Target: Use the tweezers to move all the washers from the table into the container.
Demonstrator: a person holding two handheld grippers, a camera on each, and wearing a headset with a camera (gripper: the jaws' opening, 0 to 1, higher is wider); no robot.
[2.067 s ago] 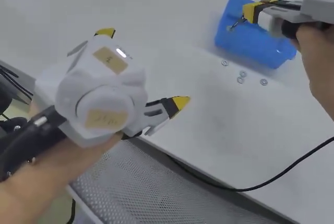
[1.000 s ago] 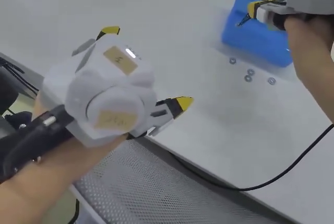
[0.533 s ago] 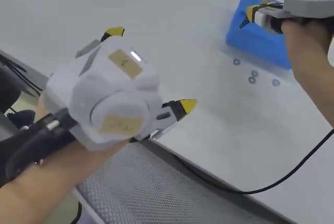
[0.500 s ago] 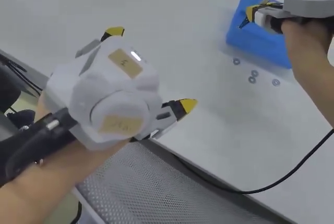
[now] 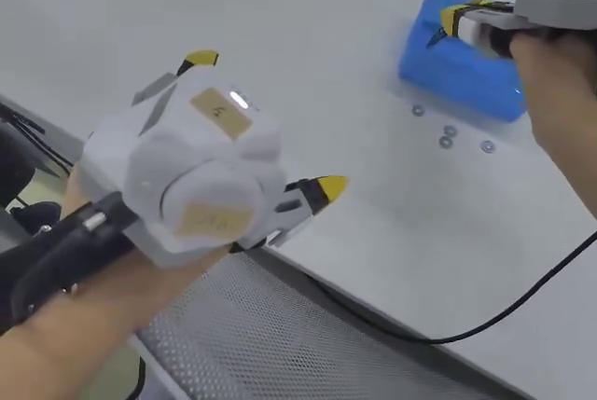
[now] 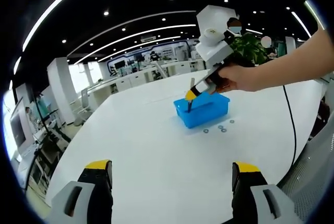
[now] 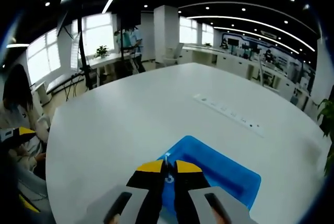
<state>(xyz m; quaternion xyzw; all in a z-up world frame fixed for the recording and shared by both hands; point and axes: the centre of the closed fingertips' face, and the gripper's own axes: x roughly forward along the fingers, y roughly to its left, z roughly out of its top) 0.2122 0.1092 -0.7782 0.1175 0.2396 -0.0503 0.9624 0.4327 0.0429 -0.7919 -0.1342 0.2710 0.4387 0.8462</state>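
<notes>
- Head view, by count: four washers [image 5: 445, 143] loose on the white table [image 5: 308, 36], clustered just beside the near wall of the one blue container [image 5: 457, 78].
- Over that container, the right gripper [image 5: 448, 20], jaws pressed together on the single pair of tweezers [image 5: 435, 37], tips angled down into the box.
- Same grip from the right gripper view: yellow-tipped jaws closed around the tweezers [image 7: 167, 157], blue container [image 7: 229, 174] directly beneath. Cannot tell whether anything sits between the tips; too small.
- Near the table's edge and well apart from the work, the left gripper [image 5: 264, 122], jaws spread wide, nothing between them.
- Across the table in the left gripper view, the same four washers [image 6: 219, 128] in front of the container [image 6: 206, 114].
- Likely handling of the washers: thin, flat, hard, very light and smooth. Apt to skid on the tabletop or spring out of the tips if pinched off-centre.
- Probably best taken with one tip through the hole and one outside, nipping the band of the ring, then lifted gently.
- Tweezers slender and springy by the look. Steady clamp pressure needed, or the tips open and drop the load.
- Judging by the layout, four washers left to carry, each a short trip. Contents of the container not legible.
</notes>
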